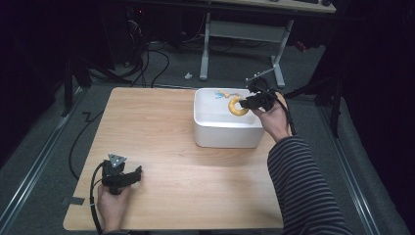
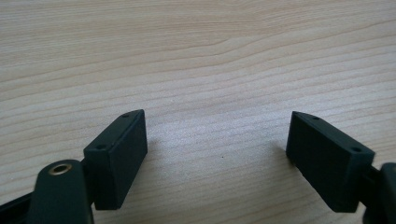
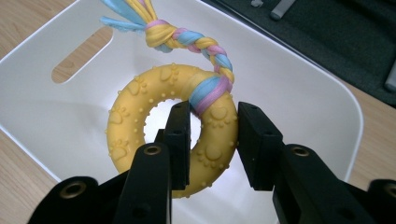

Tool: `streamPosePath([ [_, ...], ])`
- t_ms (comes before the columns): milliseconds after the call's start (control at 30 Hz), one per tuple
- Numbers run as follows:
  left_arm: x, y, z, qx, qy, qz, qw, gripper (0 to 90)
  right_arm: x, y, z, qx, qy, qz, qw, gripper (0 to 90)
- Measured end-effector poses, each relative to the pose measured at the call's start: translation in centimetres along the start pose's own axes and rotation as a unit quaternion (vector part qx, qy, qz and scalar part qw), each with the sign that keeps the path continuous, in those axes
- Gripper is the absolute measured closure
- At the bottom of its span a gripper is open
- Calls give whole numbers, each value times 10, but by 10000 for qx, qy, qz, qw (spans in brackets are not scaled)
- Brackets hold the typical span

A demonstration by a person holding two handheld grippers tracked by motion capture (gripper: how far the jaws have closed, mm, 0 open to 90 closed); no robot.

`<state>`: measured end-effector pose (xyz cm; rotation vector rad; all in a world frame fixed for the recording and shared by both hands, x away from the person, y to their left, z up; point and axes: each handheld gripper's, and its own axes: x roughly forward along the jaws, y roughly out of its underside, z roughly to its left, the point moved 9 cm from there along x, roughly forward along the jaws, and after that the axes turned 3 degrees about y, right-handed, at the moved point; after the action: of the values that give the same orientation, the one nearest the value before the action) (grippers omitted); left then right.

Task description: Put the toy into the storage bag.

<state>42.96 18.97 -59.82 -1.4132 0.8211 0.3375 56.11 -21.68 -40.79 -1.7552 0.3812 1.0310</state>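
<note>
- High view: the right gripper (image 1: 248, 104) hangs over the right side of a white plastic bin (image 1: 226, 134) that stands on the far right part of the wooden table (image 1: 171, 161), and it holds a yellow ring toy (image 1: 237, 106) above the bin's inside. The colourful braided rope (image 1: 222, 94) tied to the ring trails toward the bin's far wall. The left gripper (image 1: 138, 172) rests near the table's near left corner, well apart from the bin.
- Left gripper view: the two black jaws of the left gripper (image 2: 217, 149) stand wide apart, with bare wood grain of the table (image 2: 196, 60) between them — a state the high view is too small to settle.
- Right gripper view: the right gripper (image 3: 214, 140) is clamped on the ring toy (image 3: 140, 121) — one jaw through the ring's hole, the other against its outer rim. Paw prints and small bumps show on the rubber. The braided rope (image 3: 196, 39), in blue, pink and yellow, is knotted round the ring just above the jaws. A slot handle (image 3: 81, 55) is cut in the bin (image 3: 299, 79) wall.
</note>
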Motion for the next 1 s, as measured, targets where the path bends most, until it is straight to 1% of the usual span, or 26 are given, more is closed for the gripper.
streamPosePath([
  [33, 0, 0, 0, 0, 3, 0, 10000, 211, 4, -1, 1, -19, 64, 69, 10000, 668],
  [100, 0, 0, 0, 9, 14, -2, 10000, 210, 6, -1, 2, -18, 65, 96, 9999, 668],
  [133, 0, 0, 0, 9, 15, -2, 10000, 211, 11, 0, 1, -12, 64, 177, 9998, 668],
  [200, 0, 0, 0, 10, 15, -1, 10000, 211, 15, 4, 0, 30, 59, 272, 9996, 668],
  [267, 0, 0, 0, 10, 15, -3, 10000, 211, 17, 8, 1, 56, -17, 342, 9994, 668],
  [367, 0, 0, 0, 11, 14, -2, 10000, 211, 18, 13, 2, 29, -32, 409, 9992, 668],
  [433, 0, 0, 0, 12, 15, -2, 10000, 211, 20, 19, 0, 12, -52, 510, 9987, 668],
  [500, 0, 0, 0, 11, 15, -2, 10000, 211, 22, 22, -2, 88, -72, 566, 9983, 668],
  [533, 0, 0, 0, 13, 15, -1, 10000, 211, 22, 24, -2, 136, -118, 576, 9982, 668],
  [567, 0, 0, 0, 13, 15, -1, 10000, 211, 22, 24, -2, 136, -118, 576, 9982, 668],
  [600, 0, 0, 0, 11, 15, -1, 10000, 211, 23, 28, 1, 159, -237, 642, 9975, 668],
  [667, 0, 0, 0, 9, 17, -3, 10000, 211, 21, 30, 5, 123, -312, 648, 9973, 668],
  [767, 0, 0, 0, 8, 13, -10, 10000, 211, 23, 32, 10, 9, -335, 649, 9973, 668],
  [833, 0, 0, 0, 11, 16, -2, 10000, 211, 26, 33, 11, 6, -305, 697, 9971, 667],
  [933, 0, 0, 0, 9, 15, -2, 10000, 211, 28, 36, 13, -5, -328, 764, 9965, 667],
  [1000, 0, 0, 0, 12, 15, -1, 10000, 211, 28, 36, 15, -32, -346, 764, 9965, 671],
])
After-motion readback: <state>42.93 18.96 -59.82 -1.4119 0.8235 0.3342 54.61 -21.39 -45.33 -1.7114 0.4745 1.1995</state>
